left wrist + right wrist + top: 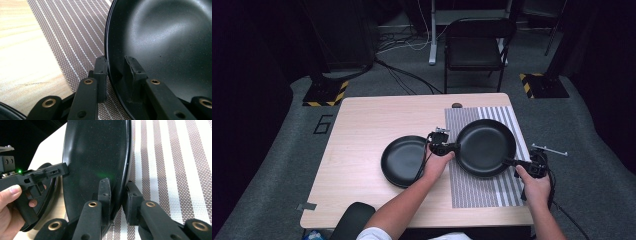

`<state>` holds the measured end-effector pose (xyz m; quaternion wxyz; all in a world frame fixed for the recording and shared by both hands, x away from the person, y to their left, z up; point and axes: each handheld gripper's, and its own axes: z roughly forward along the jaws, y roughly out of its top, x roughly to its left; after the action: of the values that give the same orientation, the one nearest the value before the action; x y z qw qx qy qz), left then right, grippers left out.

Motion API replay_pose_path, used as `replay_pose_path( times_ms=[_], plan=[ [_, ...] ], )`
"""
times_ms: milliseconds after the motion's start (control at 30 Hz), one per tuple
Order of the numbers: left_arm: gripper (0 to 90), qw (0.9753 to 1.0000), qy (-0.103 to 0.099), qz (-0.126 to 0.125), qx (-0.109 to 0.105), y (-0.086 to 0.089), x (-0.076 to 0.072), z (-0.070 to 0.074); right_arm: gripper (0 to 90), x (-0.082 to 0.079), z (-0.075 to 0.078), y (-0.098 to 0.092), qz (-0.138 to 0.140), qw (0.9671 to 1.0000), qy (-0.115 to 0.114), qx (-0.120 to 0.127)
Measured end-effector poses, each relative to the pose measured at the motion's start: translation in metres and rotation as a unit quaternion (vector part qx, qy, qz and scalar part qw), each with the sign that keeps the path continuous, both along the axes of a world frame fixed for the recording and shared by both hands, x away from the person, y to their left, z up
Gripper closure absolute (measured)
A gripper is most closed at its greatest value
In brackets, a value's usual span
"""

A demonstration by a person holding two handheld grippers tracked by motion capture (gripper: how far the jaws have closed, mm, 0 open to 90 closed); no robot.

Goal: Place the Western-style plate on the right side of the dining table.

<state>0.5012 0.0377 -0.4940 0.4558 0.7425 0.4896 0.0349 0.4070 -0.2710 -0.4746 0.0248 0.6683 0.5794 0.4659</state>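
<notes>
From the high view, a large round black non-stick pan [485,147] sits over a striped woven placemat [472,192] on the pale wooden table [362,115], left gripper [447,148] at its left rim, right gripper [518,163] opposite; a second black round dish [402,161] lies just left. Left gripper view: jaws straddle the rim, one inside, one outside, clamped on it. Right gripper view: jaws likewise pinch the opposite rim, so the pan spans between both hands.

A pale wood-grain counter [362,130] is carrying a striped woven mat [472,192] along its right half, a black plate [399,162] lying just left of the mat, and a small dark object [457,105] sitting at the far edge.
</notes>
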Motion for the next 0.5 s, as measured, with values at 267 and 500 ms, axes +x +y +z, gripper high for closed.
replay_pose_path(
  times_ms=[267,500],
  plan=[
    [72.9,0.9999,0.009,0.004,0.007,-0.0018,0.0036,-0.0030,77.8,0.0048,-0.0036,-0.0008,0.000,1.0000,0.004,0.002],
    [72.7,0.9998,0.012,0.007,0.018,-0.0053,0.0054,-0.0036,78.4,0.0084,-0.0065,-0.0036,-0.004,0.9999,0.012,0.011]
  ],
)
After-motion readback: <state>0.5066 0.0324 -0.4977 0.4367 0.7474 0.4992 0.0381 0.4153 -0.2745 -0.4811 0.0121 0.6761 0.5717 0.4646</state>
